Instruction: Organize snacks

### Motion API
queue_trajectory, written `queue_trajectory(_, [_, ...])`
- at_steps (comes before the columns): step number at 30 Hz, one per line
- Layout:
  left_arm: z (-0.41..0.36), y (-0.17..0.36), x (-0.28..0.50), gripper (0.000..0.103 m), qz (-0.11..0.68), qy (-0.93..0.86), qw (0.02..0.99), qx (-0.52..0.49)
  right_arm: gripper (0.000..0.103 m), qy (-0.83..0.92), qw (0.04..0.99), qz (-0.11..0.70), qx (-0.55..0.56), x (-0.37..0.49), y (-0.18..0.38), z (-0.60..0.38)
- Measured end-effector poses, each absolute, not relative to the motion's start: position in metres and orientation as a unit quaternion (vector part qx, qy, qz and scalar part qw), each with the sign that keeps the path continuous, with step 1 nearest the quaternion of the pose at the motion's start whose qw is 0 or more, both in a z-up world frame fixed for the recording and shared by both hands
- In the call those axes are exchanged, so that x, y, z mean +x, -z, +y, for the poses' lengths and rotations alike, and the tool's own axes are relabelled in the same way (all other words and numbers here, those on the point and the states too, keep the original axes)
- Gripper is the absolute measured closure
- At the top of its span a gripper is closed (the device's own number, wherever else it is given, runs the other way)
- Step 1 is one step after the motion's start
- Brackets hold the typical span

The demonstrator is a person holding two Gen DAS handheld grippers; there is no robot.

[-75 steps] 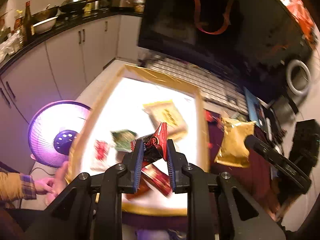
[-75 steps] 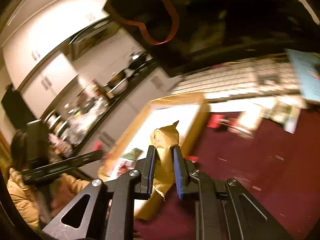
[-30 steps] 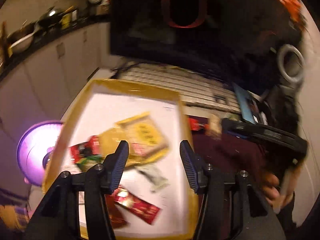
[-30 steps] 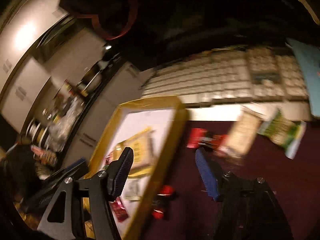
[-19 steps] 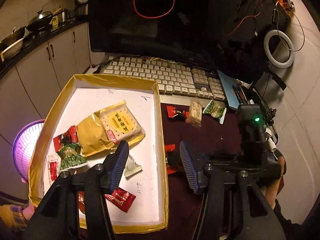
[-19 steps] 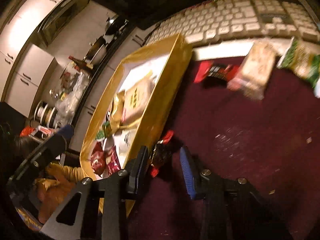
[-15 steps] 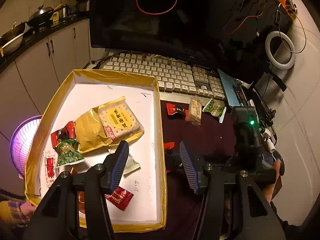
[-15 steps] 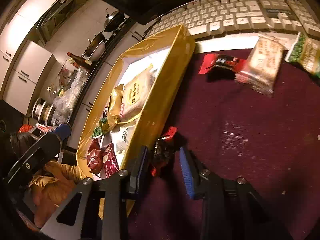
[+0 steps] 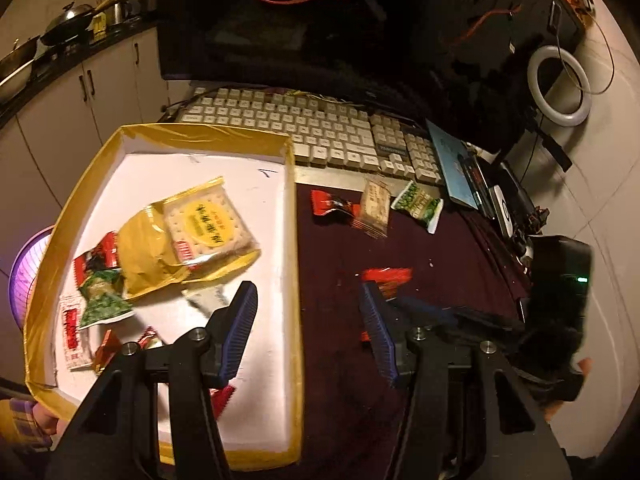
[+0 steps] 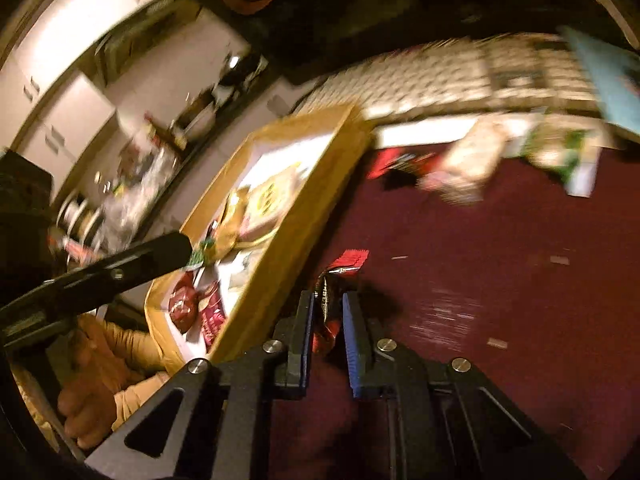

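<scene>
Pinching a red snack packet [image 10: 334, 296] lengthwise in the right gripper [image 10: 326, 334] — yellow-rimmed tray [image 10: 280, 240] lies at ten o'clock; left gripper [image 9: 308, 330] spread wide, empty — farther off.

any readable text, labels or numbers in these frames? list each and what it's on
None reads in full.
Cracker pack in the gold-edged tray: print on a yellow disc, too blurred.
Keyboard: key legends too small.
Red snack in the right gripper: print smeared.
Beige pack: print too small.
</scene>
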State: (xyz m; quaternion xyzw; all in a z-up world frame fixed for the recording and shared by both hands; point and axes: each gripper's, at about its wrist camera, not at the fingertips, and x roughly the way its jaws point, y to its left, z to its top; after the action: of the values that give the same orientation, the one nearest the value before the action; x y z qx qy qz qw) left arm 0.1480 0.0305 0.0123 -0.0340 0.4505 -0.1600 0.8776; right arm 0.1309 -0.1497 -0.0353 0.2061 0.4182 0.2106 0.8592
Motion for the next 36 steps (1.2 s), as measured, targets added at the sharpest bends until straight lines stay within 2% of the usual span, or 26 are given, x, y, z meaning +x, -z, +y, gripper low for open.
queue_trajectory(9, [-0.046,-0.001,0.178,0.051,0.47,0.189,0.862,0.019,0.089,-0.045,0.911,0.331,0.239,0.104,0.025,-0.228])
queue_trajectory(25, [-0.141,0.049,0.27,0.052,0.501,0.172,0.838,0.131,0.089,-0.033,0.895,0.331,0.298,0.104,0.039,-0.253])
queue_trajectory(29, [-0.147,0.064,0.283,0.058,0.512,0.156,0.832,0.147,0.089,-0.038,0.892,0.333,0.304,0.105,0.04,-0.254])
queue_trajectory(30, [-0.147,0.064,0.285,0.061,0.51,0.159,0.834,0.14,0.089,-0.041,0.891,0.334,0.304,0.105,0.041,-0.254])
queue_trajectory(31, [-0.145,0.064,0.286,0.067,0.513,0.162,0.832,0.135,0.089,-0.043,0.891,0.335,0.303,0.106,0.041,-0.253])
queue_trajectory(36, [-0.139,0.063,0.275,0.072,0.509,0.167,0.834,0.132,0.089,-0.046,0.894,0.334,0.295,0.107,0.04,-0.251])
